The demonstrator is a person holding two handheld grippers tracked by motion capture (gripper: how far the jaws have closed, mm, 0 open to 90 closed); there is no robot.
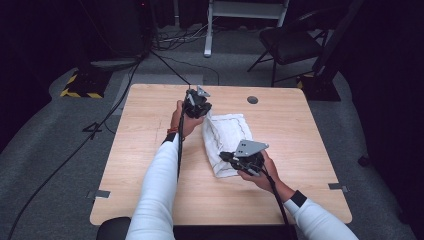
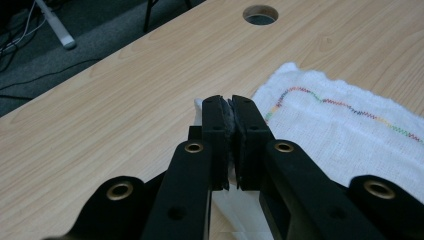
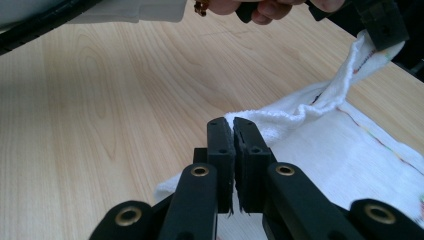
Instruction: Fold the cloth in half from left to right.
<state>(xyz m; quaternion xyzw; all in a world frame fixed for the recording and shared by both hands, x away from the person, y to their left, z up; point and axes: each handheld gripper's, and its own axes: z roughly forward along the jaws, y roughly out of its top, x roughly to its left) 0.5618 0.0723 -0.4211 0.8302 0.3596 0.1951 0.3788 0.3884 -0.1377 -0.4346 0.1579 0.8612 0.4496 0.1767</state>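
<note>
A: On the wooden table (image 1: pixel 150 165), near its middle, what is being catalogued?

B: Item 1: a white towel (image 1: pixel 227 140), folded, with a line of multicoloured stitching (image 2: pixel 345 107) being shown near 1 edge. It is being held at 2 points along its left edge, as seen in the high view.

A: How is the left gripper being recorded?

B: Item 2: the left gripper (image 1: pixel 200 111), at the towel's far corner. In the left gripper view its jaws are being pressed together, with a sliver of white fabric being pinched between the pads. The same gripper is being caught in the right gripper view (image 3: pixel 382 27), where the towel corner is being lifted clear of the table.

A: And the right gripper?

B: Item 3: the right gripper (image 1: pixel 227 157), at the towel's near corner. Its jaws are likewise being held closed on the towel's edge; in the right gripper view (image 3: pixel 233 125) a ridge of cloth is being drawn taut from its tips up towards the other gripper.

A: Is the rest of the towel being lifted?

B: No. The main body is being left lying flat on the tabletop, to the right of both grippers in the high view.

A: What else is being listed?

B: Item 4: a round cable hole (image 1: pixel 252 100) in the tabletop, beyond the towel. Item 5: a black folding chair (image 1: pixel 290 45) on the floor past the far edge of the table.
</note>
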